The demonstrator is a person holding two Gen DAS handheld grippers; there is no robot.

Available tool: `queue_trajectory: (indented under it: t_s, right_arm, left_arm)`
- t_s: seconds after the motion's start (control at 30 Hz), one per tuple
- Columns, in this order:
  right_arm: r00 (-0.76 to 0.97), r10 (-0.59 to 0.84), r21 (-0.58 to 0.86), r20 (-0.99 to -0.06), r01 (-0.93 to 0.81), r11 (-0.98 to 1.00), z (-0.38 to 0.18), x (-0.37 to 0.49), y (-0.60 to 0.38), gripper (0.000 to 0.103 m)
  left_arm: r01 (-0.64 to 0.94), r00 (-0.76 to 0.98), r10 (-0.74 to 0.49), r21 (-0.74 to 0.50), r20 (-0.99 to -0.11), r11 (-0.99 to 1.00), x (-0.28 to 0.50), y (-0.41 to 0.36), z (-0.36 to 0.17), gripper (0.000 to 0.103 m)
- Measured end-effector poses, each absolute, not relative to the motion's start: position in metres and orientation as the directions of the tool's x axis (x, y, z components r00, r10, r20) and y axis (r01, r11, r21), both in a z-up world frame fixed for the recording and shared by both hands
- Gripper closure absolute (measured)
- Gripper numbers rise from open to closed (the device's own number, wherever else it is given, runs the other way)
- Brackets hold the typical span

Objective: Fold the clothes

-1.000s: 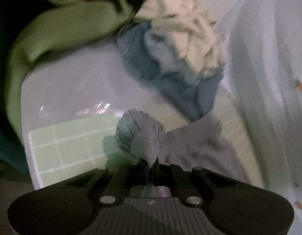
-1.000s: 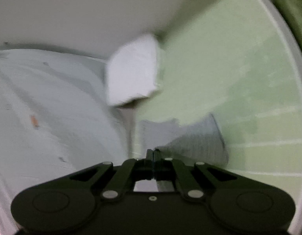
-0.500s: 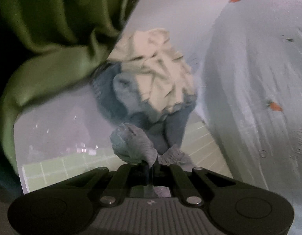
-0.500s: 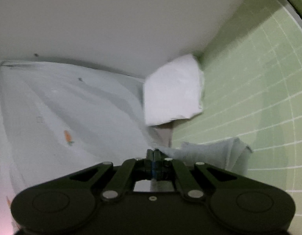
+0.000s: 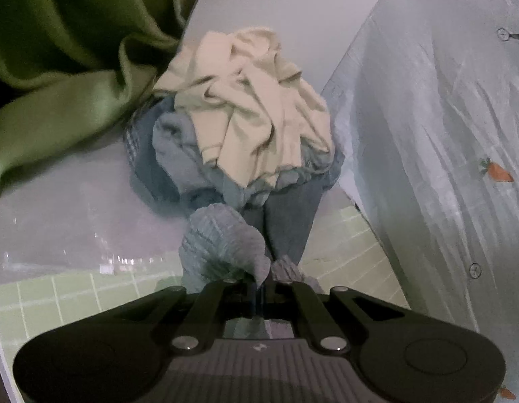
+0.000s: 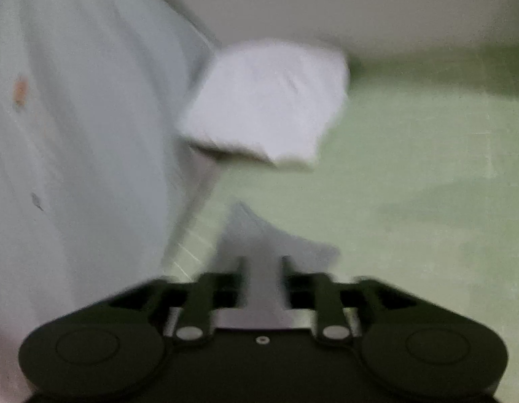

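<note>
Left gripper [image 5: 259, 290], angled downward over the green grid mat [image 5: 41, 305], has its jaws pinched tight on a bunched corner of a grey ribbed garment [image 5: 219, 245], which lifts off the mat w/ folds fanning above the fingertips. Just beyond it, near the mat's far edge, sits a heap of unfolded clothes [image 5: 246, 117] — cream fabric on top, blue underneath. A pale carrot-print sheet [image 5: 444, 134] runs along the right; green cloth [image 5: 57, 67] is bunched at far left.

Right gripper [image 6: 262, 262], also tilted down, is blurred; its jaws are opening, approx. half apart, w/ the grey garment's other end [image 6: 256, 235] between them — pads not pressing it. A folded white item [image 6: 269, 100] lies at the mat's far corner.
</note>
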State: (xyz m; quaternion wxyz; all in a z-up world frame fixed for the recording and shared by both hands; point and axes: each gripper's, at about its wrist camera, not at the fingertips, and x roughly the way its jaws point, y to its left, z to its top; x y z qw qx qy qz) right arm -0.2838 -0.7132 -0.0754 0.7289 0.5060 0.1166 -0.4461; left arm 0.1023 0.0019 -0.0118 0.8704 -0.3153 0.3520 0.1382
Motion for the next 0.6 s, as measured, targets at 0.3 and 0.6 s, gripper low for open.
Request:
queue_trajectory:
  t_s: [0.3,0.6]
  right_arm:
    - [0.431,-0.480,0.397,-0.764,0.901,0.176,-0.109,-0.290,-0.640,0.015]
    - [0.331,-0.476,0.167,-0.815,0.920,0.354,-0.126,-0.278,-0.582,0.055]
  left_arm:
    - [-0.453,0.691,0.019,-0.411,-0.723,0.791,0.088,0.004,-0.015,0.101]
    - [-0.440,0.693,-0.025,-0.451,-0.720,0.777,0.076,0.016,-0.015,0.101]
